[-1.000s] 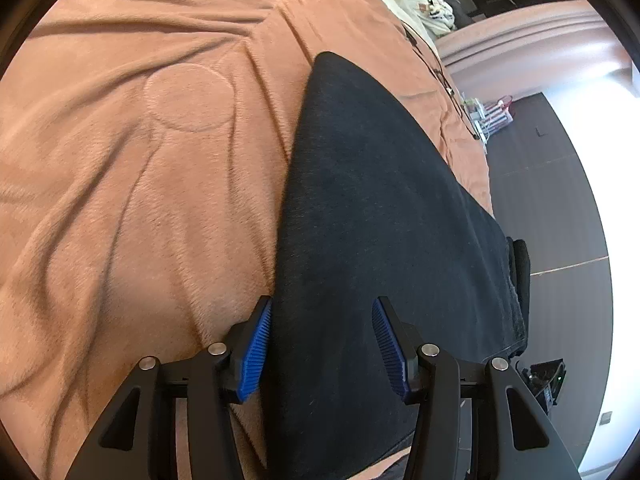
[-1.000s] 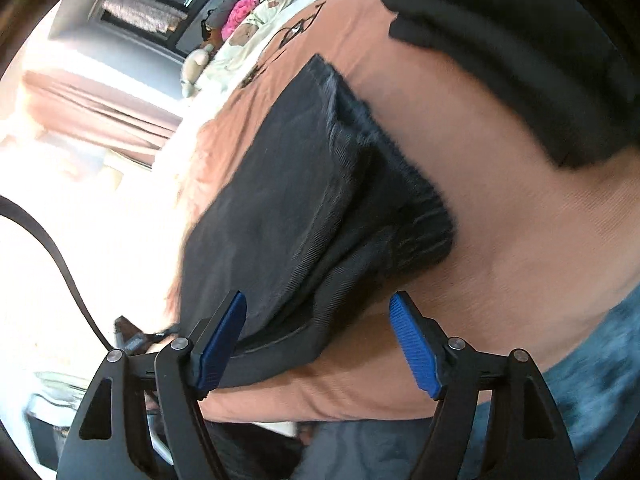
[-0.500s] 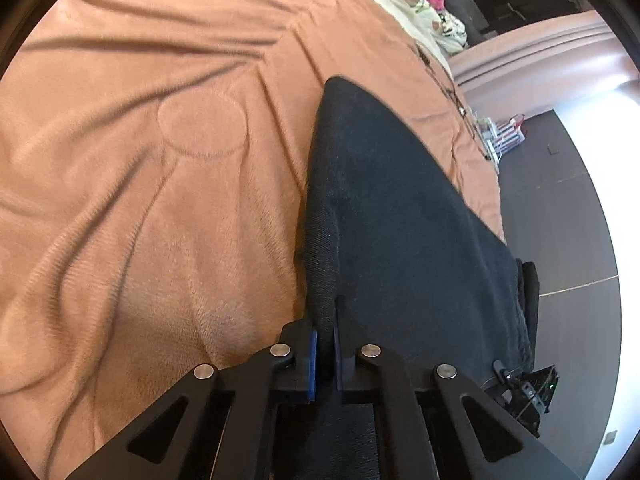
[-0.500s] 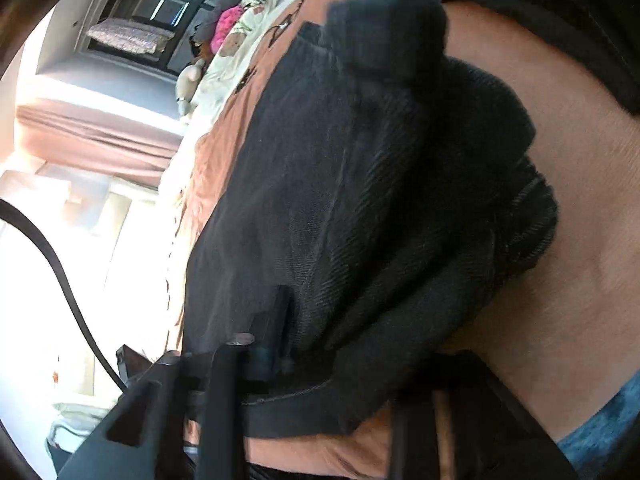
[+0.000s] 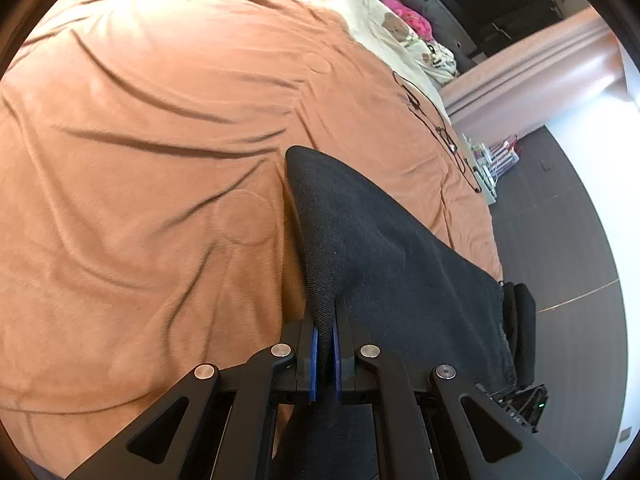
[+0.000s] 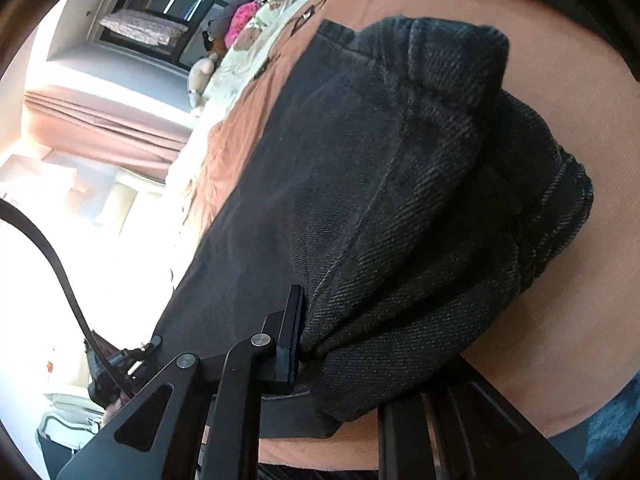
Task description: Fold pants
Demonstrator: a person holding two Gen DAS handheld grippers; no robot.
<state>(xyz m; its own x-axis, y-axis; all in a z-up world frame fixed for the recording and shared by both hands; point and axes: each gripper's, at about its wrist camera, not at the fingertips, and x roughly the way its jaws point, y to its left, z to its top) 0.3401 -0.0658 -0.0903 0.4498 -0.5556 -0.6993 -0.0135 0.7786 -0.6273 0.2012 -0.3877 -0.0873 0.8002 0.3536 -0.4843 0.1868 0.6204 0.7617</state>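
An orange-brown bedspread (image 5: 168,168) is stretching out ahead of and to the left of the left gripper's fingers, rumpled with long creases. Dark pants (image 5: 384,256) are lying on it, running forward and to the right from those fingers toward the bed's edge, with dark flooring (image 5: 568,232) lying beyond on the right. Far ahead, cream bedding with soft toys (image 5: 404,28) is sitting at the head of the bed.

The left gripper (image 5: 325,344) is pointing forward and angled down at the bed, its blue pads (image 5: 314,360) pressing together on a raised ridge of the pants fabric.

In the right wrist view, the pants (image 6: 400,208) are bunching thickly just ahead, filling the space above the fingers. The right gripper (image 6: 340,344) is tilting sideways, one finger (image 6: 290,340) pressing against the cloth on the left; the other finger is sitting under the bunched fabric, so the clamp is closing on the pants.
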